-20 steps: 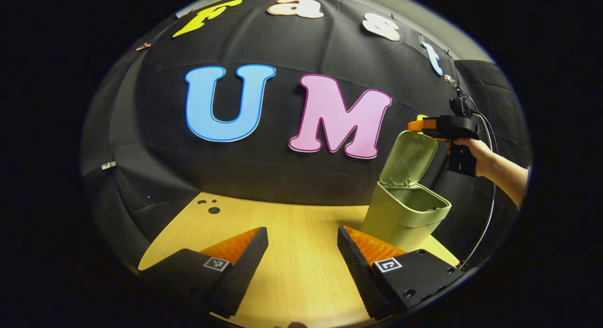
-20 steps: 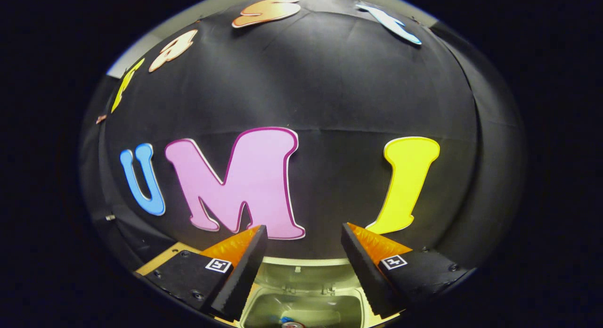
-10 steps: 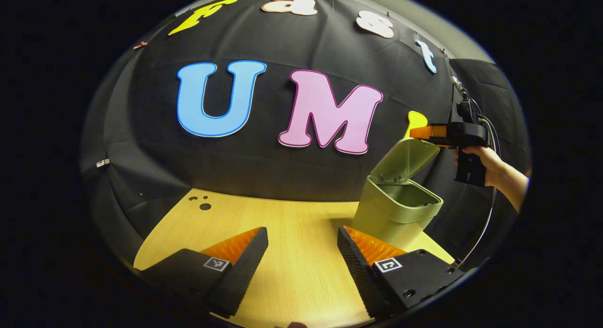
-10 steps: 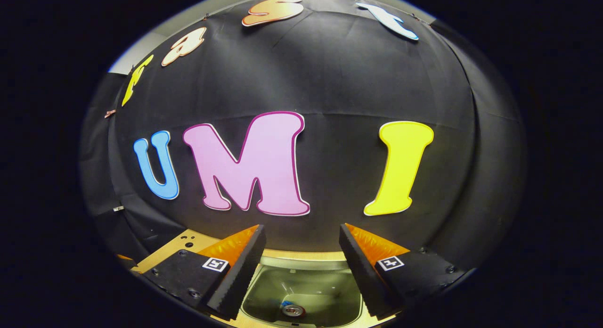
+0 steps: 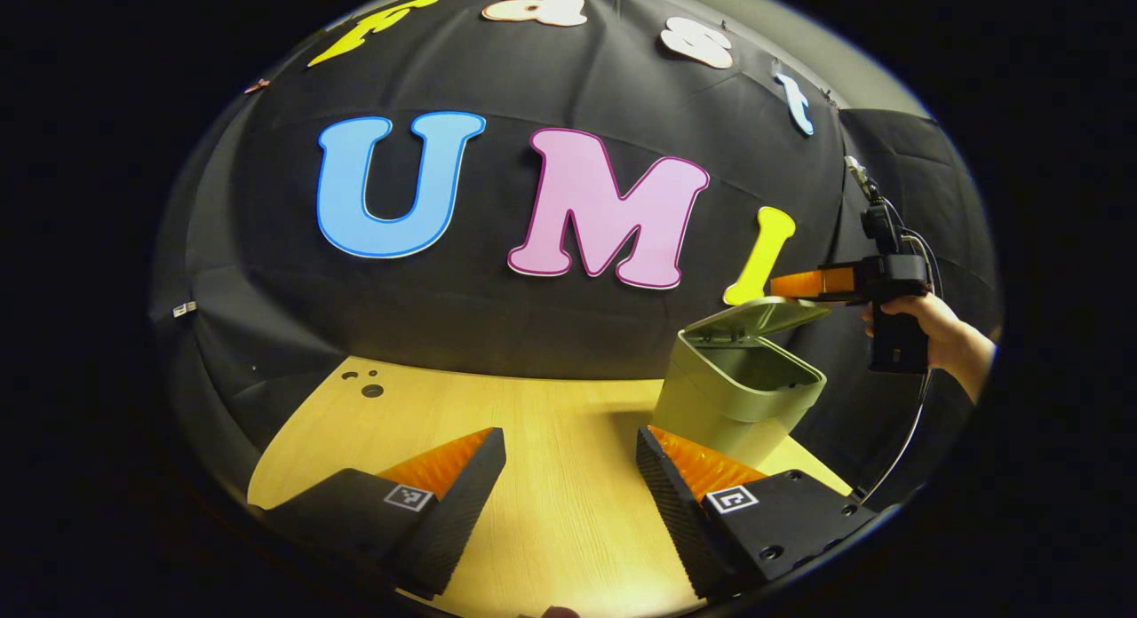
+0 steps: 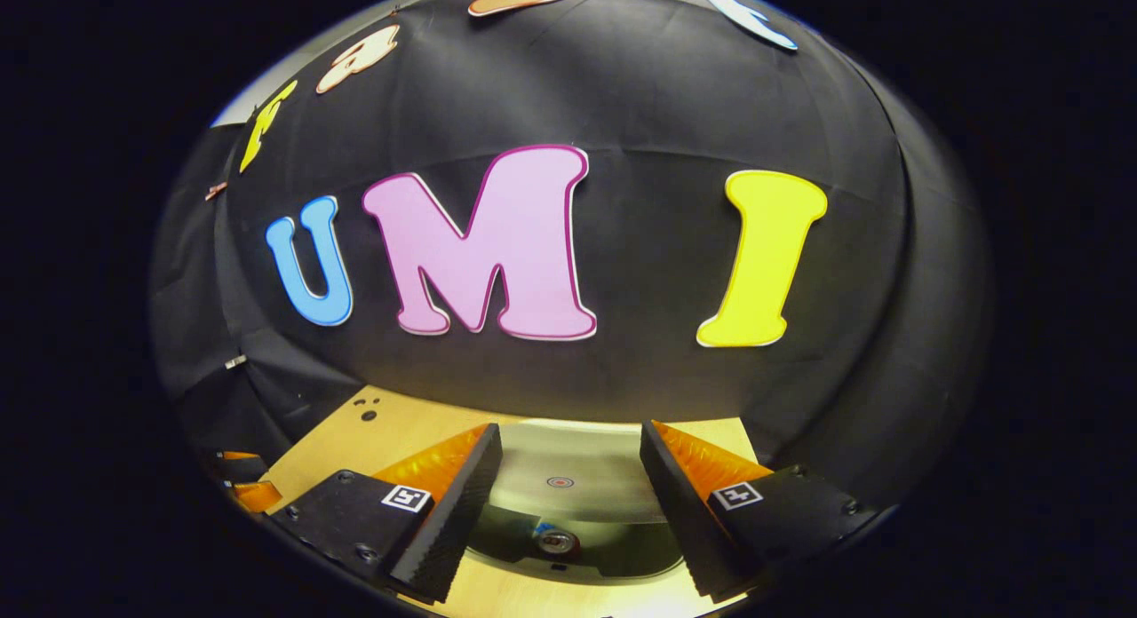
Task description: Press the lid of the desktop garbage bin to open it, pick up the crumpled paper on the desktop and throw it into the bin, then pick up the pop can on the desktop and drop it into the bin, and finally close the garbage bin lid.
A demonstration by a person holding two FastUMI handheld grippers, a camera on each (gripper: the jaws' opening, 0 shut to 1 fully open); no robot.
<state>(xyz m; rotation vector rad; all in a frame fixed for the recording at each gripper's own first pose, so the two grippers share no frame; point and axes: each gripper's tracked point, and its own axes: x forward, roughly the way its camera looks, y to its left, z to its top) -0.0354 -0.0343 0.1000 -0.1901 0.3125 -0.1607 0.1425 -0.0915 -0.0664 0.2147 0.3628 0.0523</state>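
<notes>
Lowered since earlier: pale green plastic bin lid (image 5: 755, 317), nearly flat under open right gripper (image 5: 799, 284) at 3 o'clock; left gripper (image 5: 568, 485) open above wooden desk (image 5: 551, 423); no legible writing.

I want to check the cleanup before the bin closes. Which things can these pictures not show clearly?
- Crumpled paper: in the right gripper view the half-lowered lid hides most of the bin's inside; only the pop can top shows.
- Contact of right tool with the lid: too small in the left gripper view.
- Bin base: hidden by a finger of the left tool.
</notes>
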